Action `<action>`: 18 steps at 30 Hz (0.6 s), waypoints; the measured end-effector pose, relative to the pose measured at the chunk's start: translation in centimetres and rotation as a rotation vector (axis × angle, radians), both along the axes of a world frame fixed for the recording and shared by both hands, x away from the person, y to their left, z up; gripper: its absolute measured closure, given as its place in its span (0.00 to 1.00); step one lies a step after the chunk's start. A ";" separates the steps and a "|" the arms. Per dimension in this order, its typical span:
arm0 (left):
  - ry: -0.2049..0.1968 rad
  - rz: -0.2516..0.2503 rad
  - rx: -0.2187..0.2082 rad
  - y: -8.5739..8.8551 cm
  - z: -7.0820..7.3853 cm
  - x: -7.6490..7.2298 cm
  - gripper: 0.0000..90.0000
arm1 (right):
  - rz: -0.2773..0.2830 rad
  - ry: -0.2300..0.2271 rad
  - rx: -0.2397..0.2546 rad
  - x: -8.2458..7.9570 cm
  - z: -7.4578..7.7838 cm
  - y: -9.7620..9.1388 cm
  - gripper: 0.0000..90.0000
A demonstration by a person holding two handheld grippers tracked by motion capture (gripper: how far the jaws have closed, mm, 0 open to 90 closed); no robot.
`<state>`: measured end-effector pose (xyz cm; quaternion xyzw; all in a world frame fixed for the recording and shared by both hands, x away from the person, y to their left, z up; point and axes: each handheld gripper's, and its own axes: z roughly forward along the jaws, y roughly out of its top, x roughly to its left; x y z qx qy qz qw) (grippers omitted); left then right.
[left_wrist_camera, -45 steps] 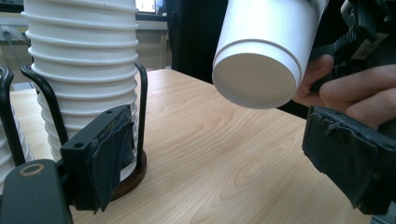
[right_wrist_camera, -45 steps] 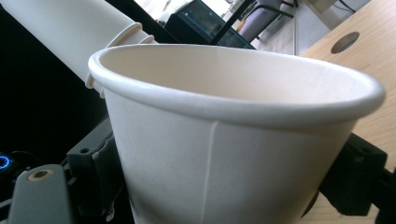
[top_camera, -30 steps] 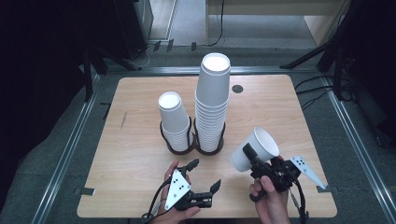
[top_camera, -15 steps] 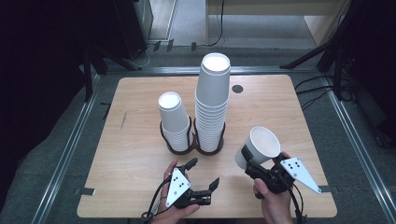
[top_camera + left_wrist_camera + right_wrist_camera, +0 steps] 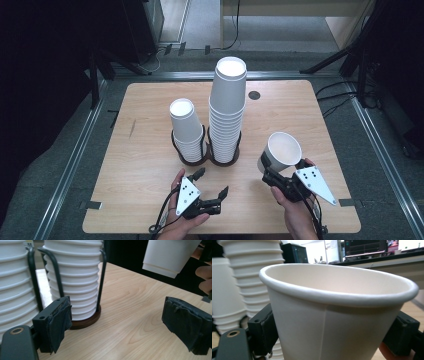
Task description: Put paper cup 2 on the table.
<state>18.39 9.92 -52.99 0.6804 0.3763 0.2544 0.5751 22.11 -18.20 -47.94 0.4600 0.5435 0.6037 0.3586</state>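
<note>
We find no readable text, no brand, number or sign on the paper cups (image 5: 227, 107), none on the wooden surface (image 5: 150, 150), papers on the far wall (image 5: 330, 245) too blurred for us to read

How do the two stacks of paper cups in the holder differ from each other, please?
The left stack is clearly shorter than the right stack, whose top cup stands well above it. The left stack leans slightly to the left in the high view, while the right stack rises nearly straight. Both are white cups with their mouths up, standing side by side in the dark wire holder.
</note>
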 end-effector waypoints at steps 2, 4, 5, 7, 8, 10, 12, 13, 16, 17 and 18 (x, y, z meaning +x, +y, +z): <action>0.004 0.013 -0.005 0.5 0.0 0.1 0.10 | -0.016 0.001 -0.012 0.4 -0.3 -0.3 0.16; 0.005 0.027 -0.004 0.9 -0.1 0.3 0.10 | -0.034 -0.001 -0.031 0.8 -0.5 -0.6 0.16; 0.007 0.034 -0.003 1.2 -0.2 0.4 0.10 | -0.044 -0.001 -0.035 1.0 -0.7 -0.8 0.16; 0.013 0.046 -0.005 1.5 -0.3 0.6 0.10 | -0.056 -0.002 -0.040 1.5 -0.9 -1.1 0.16; 0.017 0.053 -0.002 1.8 -0.4 0.7 0.10 | -0.061 0.001 -0.038 1.7 -1.0 -1.1 0.16; 0.024 0.068 -0.005 2.2 -0.6 1.0 0.10 | -0.070 0.002 -0.056 2.1 -1.3 -1.3 0.16; 0.028 0.081 -0.008 2.6 -0.7 1.2 0.10 | -0.076 0.010 -0.058 2.6 -1.6 -1.4 0.16; 0.031 0.086 -0.007 2.7 -0.8 1.2 0.10 | -0.078 0.012 -0.062 2.8 -1.7 -1.4 0.16; 0.036 0.100 -0.007 3.2 -0.9 1.5 0.10 | -0.087 0.007 -0.086 3.6 -1.9 -1.6 0.16; 0.039 0.106 -0.009 3.4 -1.0 1.5 0.10 | -0.088 0.007 -0.088 3.8 -1.9 -1.6 0.16; 0.040 0.111 -0.011 3.5 -1.0 1.5 0.10 | -0.094 0.005 -0.089 4.0 -1.9 -1.7 0.16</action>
